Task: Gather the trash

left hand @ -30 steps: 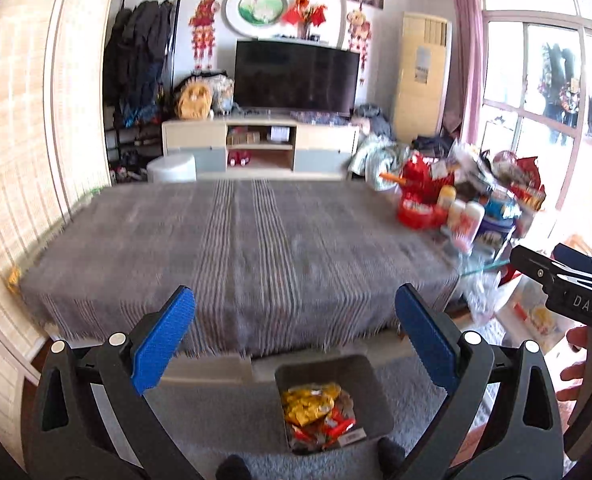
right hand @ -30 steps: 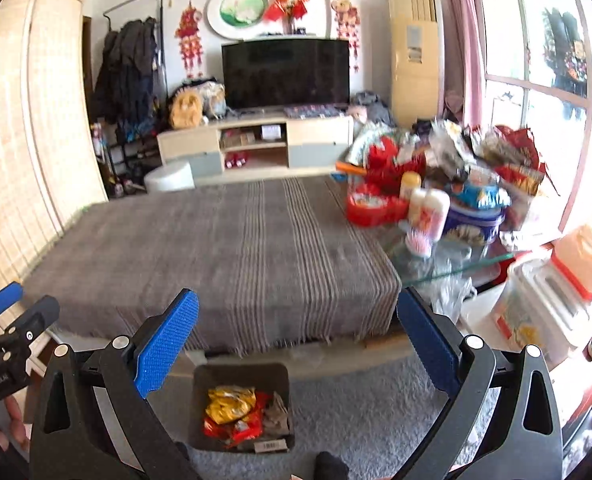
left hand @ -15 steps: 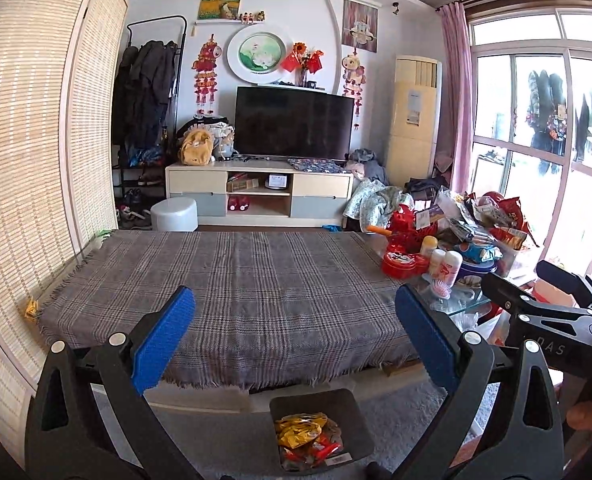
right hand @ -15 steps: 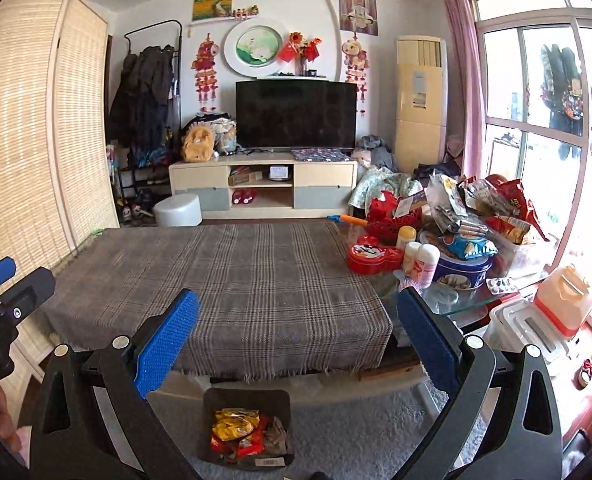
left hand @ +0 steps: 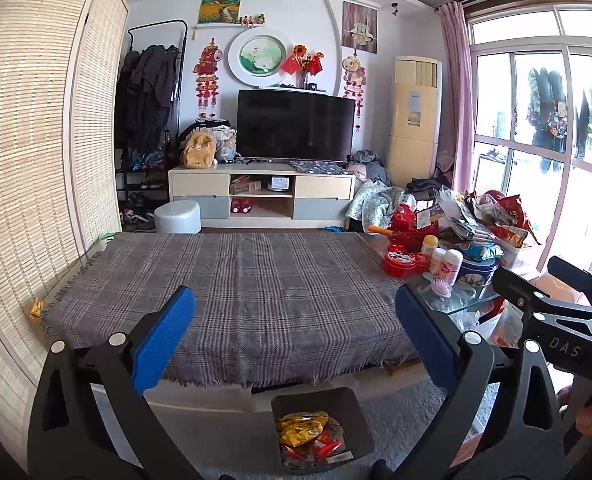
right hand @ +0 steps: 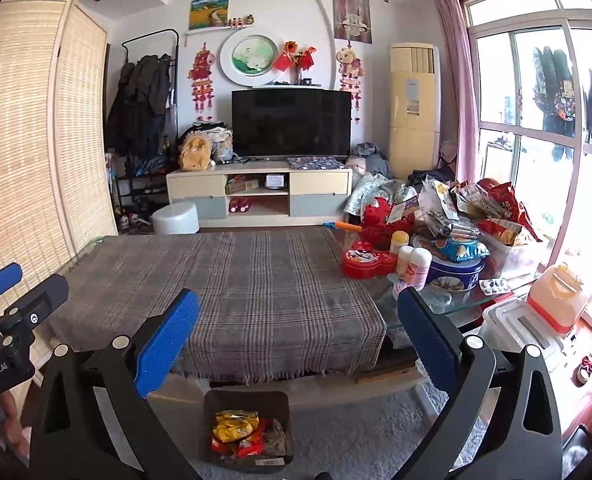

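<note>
Grippers both gape wide, left gripper (left hand: 294,330) and right gripper (right hand: 296,334) grasping nothing, above the trash bin (right hand: 247,400) of wrappers (right hand: 236,426) on the near floor, below the plaid table (left hand: 232,280).

Both hand-held grippers have tilted up from the bin (left hand: 320,428).

"DAS" on right gripper (left hand: 568,312); "GenRobot.AI" on left gripper (right hand: 12,312).
</note>
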A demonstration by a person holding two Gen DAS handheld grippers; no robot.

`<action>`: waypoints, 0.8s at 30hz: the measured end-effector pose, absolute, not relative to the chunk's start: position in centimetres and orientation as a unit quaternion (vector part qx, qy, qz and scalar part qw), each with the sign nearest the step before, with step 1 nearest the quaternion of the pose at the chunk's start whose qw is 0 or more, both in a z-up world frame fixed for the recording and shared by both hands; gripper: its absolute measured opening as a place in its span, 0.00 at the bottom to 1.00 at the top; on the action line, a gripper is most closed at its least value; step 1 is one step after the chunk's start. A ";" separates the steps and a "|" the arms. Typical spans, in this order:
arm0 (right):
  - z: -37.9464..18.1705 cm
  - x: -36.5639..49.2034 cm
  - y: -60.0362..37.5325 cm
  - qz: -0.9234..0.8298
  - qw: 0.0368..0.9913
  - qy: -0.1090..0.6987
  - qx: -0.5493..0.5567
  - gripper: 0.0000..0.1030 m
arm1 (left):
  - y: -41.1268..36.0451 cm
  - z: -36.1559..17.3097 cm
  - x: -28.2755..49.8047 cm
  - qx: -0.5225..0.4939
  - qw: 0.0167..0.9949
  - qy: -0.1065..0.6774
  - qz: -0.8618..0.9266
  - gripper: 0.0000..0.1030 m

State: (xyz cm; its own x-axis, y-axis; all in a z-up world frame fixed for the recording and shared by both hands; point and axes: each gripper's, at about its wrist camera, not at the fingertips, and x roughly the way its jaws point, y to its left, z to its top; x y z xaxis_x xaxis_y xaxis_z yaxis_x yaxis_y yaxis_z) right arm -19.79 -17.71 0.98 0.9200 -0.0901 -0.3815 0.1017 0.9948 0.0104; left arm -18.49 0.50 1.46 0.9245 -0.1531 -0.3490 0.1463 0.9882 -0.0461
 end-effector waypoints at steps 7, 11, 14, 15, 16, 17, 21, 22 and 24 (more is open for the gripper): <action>0.8 -19.6 -17.9 -0.045 0.979 0.196 0.017 0.97 | 0.6 1.4 -18.5 -0.009 0.981 0.178 -0.071 0.92; 0.8 -19.6 -17.6 -0.047 0.980 0.194 0.019 0.97 | 0.7 1.5 -18.6 -0.010 0.982 0.177 -0.067 0.92; 0.9 -19.6 -17.5 -0.051 0.980 0.191 0.017 0.97 | 0.8 1.6 -18.6 -0.010 0.982 0.177 -0.066 0.92; 0.9 -19.6 -17.5 -0.052 0.980 0.191 0.016 0.97 | 0.8 1.6 -18.6 -0.009 0.982 0.177 -0.067 0.92; 0.9 -19.5 -17.4 -0.051 0.980 0.191 0.017 0.97 | 0.7 1.5 -18.6 -0.010 0.982 0.177 -0.067 0.92; 0.9 -19.5 -17.4 -0.050 0.980 0.191 0.017 0.97 | 0.7 1.6 -18.6 -0.010 0.982 0.177 -0.067 0.92; 0.9 -19.5 -17.3 -0.050 0.980 0.192 0.016 0.97 | 0.8 1.7 -18.5 -0.006 0.982 0.176 -0.070 0.92; 0.9 -19.5 -17.3 -0.049 0.980 0.192 0.015 0.97 | 0.9 1.7 -18.5 -0.006 0.982 0.176 -0.070 0.92; 0.9 -19.4 -17.2 -0.051 0.980 0.192 0.012 0.97 | 0.9 1.7 -18.5 -0.006 0.982 0.176 -0.071 0.92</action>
